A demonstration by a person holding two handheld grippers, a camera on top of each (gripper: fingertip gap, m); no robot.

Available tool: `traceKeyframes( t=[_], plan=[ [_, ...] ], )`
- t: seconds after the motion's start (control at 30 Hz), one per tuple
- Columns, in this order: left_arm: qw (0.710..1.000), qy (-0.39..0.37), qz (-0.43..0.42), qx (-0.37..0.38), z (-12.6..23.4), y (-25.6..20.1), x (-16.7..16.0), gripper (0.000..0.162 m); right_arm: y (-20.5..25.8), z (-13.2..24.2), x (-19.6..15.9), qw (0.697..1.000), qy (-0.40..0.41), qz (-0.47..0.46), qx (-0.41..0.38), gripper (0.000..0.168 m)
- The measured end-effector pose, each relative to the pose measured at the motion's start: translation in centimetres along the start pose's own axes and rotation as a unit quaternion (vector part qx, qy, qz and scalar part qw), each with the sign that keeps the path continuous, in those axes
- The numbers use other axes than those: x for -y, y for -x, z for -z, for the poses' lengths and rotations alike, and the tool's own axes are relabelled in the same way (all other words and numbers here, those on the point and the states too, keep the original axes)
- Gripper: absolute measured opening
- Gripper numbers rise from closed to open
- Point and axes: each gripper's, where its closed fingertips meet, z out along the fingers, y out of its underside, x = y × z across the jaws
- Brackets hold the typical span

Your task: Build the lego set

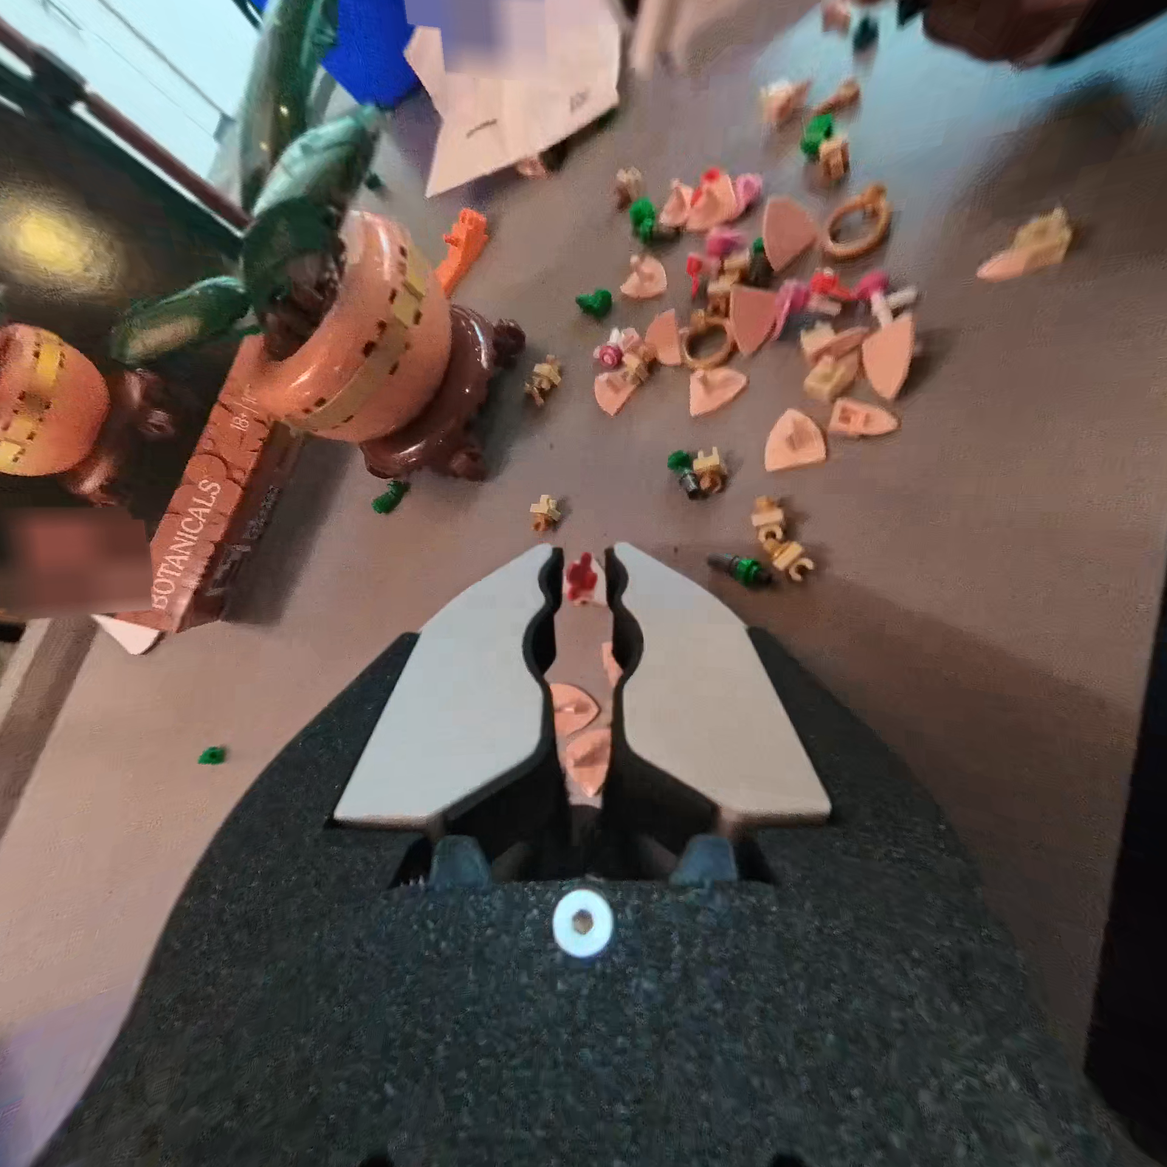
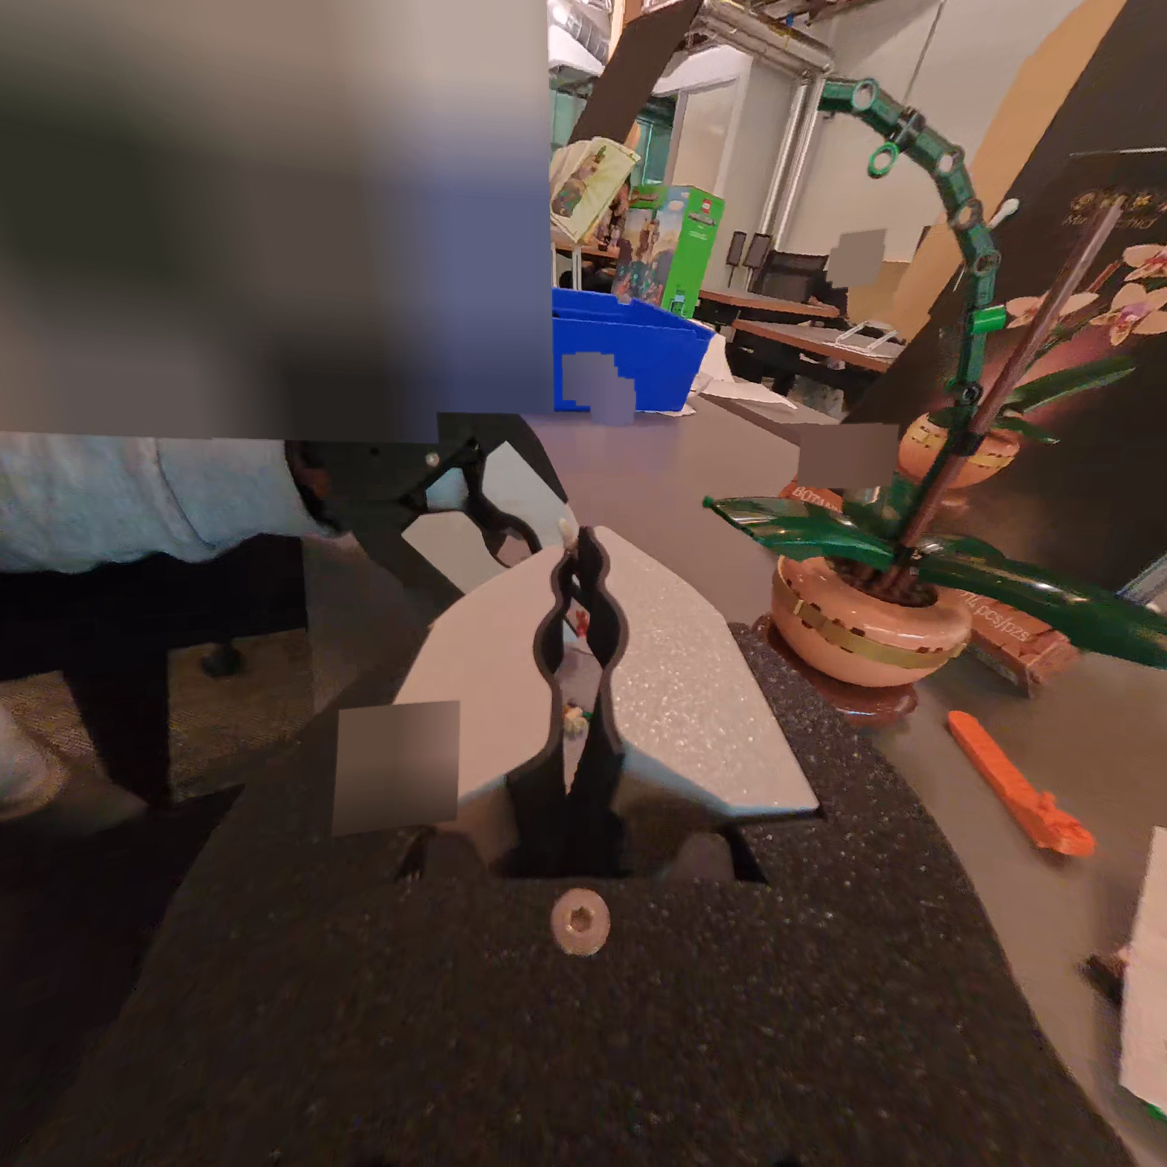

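Between the tips of the left gripper [image 1: 583,571] sits a small red flower piece [image 1: 581,578], blurred, with rounded lobes; the tips stand a narrow gap apart on either side of it, and whether they pinch it or merely frame it cannot be told. Beyond the tips, from 12 to 2 o'clock, loose pieces [image 1: 767,316] lie scattered on the grey table [image 1: 947,568]: peach petal shells, tan clips, gold rings, green studs, pink and red bits. At 10 o'clock stands the built plant pot [image 1: 372,335], peach with a gold band on a brown base, dark green leaves rising from it, beside the set's box [image 1: 215,505]. The right gripper [image 2: 578,549] is clenched at its tip on a small white piece [image 2: 568,529]. At its 2 o'clock the pot carries a curved green stem [image 2: 966,208]; an orange brick separator [image 2: 1017,783] lies at 3 o'clock.
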Motion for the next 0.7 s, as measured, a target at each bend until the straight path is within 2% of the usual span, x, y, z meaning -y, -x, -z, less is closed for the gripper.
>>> traceKeyframes(
  t=[0.13, 0.23, 0.33, 0.4, 0.53, 0.7],
  plan=[
    [0.996, -0.052, 0.074, -0.016, 0.5, 0.8, 1.0, 0.025, -0.4, 0.2, -1.0, 0.996, 0.038, 0.076, -0.031, 0.001],
    [0.988, -0.094, 0.115, -0.037, 1.1, 0.7, 2.0, 0.020, -1.2, 0.3, -1.9, 0.984, 0.077, 0.149, -0.065, 0.002],
    [0.954, -0.196, 0.195, -0.119, 3.0, -0.7, 5.9, 0.012, -1.7, 0.5, -2.2, 0.961, 0.113, 0.234, -0.099, 0.002],
    [0.932, -0.230, 0.237, -0.146, 3.7, -1.0, 7.8, 0.011, -1.5, 0.5, -1.9, 0.941, 0.128, 0.293, -0.114, 0.001],
    [0.932, -0.218, 0.250, -0.143, 3.0, -1.3, 8.5, 0.006, -1.1, 0.4, -1.2, 0.918, 0.130, 0.351, -0.131, 0.001],
    [0.926, -0.235, 0.248, -0.161, 3.8, -1.6, 9.0, 0.002, -0.7, 0.7, -0.4, 0.919, 0.107, 0.358, -0.125, 0.001]
  ],
)
